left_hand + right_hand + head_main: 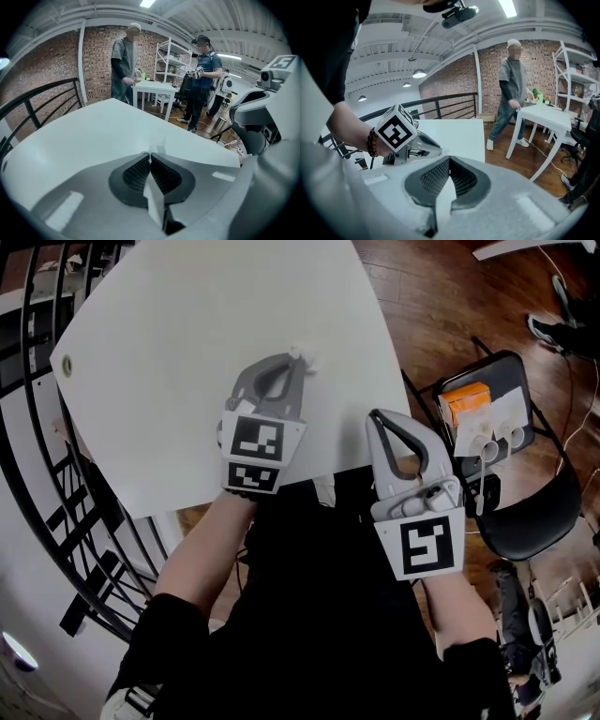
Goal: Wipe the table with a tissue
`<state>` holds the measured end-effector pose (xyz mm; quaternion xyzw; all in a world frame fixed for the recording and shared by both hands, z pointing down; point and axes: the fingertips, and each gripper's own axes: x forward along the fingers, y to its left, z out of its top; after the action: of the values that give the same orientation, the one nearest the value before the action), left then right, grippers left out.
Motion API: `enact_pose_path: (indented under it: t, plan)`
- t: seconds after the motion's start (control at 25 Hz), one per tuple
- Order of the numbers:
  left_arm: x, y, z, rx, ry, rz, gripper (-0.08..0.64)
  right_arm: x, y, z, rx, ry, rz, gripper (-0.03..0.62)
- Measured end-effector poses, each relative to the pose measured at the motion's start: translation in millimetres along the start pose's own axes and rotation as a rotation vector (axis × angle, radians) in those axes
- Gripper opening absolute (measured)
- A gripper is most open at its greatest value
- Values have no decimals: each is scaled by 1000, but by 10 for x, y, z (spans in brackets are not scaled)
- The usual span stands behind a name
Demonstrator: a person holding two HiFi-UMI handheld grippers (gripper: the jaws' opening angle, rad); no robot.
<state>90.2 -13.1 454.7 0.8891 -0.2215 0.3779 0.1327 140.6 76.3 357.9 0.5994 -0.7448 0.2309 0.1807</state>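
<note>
While my left claw (293,360) pinched the tissue (160,146) over the bench (187,334), my right claw (377,418) hung closed and empty; wiping looked barely begun, most surface left.

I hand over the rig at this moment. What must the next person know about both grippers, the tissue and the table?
Left gripper: shut on a small tissue, over the white table near its right side; contact with the surface cannot be told.
Right gripper: shut, empty, held off the table's near edge.
Done: the tissue is in the jaws, at the table.
Left: the wiping. No dirt shows, so how much is wiped is unclear.
</note>
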Motion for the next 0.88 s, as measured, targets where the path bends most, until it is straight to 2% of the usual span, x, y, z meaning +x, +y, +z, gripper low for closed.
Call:
enact_pose_path:
  t: [0.88]
  plan:
    - [175,-143,77,15,14,-24,23,-54,-173,-18,29,-15,-23,-8]
